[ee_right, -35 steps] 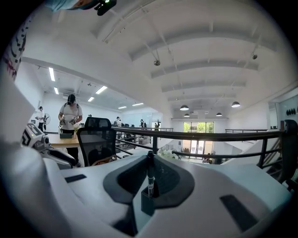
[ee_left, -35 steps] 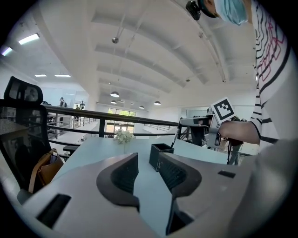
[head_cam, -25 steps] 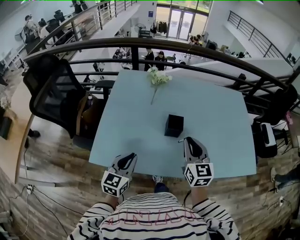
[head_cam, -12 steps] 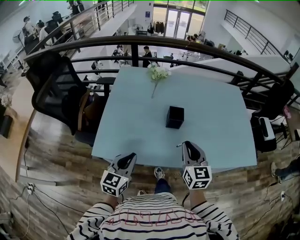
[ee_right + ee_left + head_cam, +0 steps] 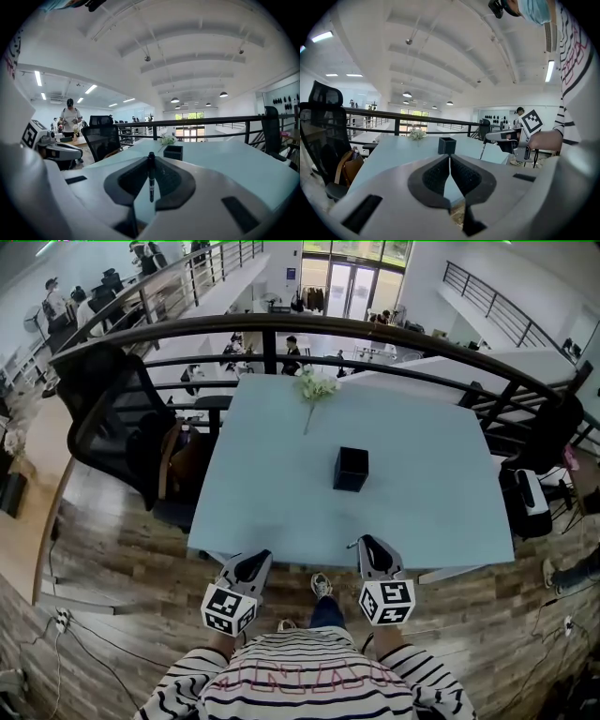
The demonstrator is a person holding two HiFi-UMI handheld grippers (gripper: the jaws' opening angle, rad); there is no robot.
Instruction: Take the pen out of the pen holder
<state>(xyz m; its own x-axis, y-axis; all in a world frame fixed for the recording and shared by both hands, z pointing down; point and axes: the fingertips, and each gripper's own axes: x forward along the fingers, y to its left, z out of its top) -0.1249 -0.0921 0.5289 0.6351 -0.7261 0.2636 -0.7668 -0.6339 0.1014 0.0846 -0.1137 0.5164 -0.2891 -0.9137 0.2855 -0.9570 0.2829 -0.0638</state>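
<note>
The right gripper (image 5: pixel 151 161) pinches the pen (image 5: pixel 151 183) upright at mid-barrel, low centre of its view. The pen holder (image 5: pixel 351 469) stands mid-frame, well apart. The left gripper (image 5: pixel 449 161) is pressed together, empty. The pen seems light, stiff, probably slick, so a mid-barrel hold suits it.

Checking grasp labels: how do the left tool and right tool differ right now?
The left tool is shut on nothing, its jaws having just been closing; the right tool is shut on the pen. The left tool's pads meet at the tip; the right tool's pads are kept slightly apart by the upright pen. Both sit near the table's front edge, pointing toward the pen holder.
</note>
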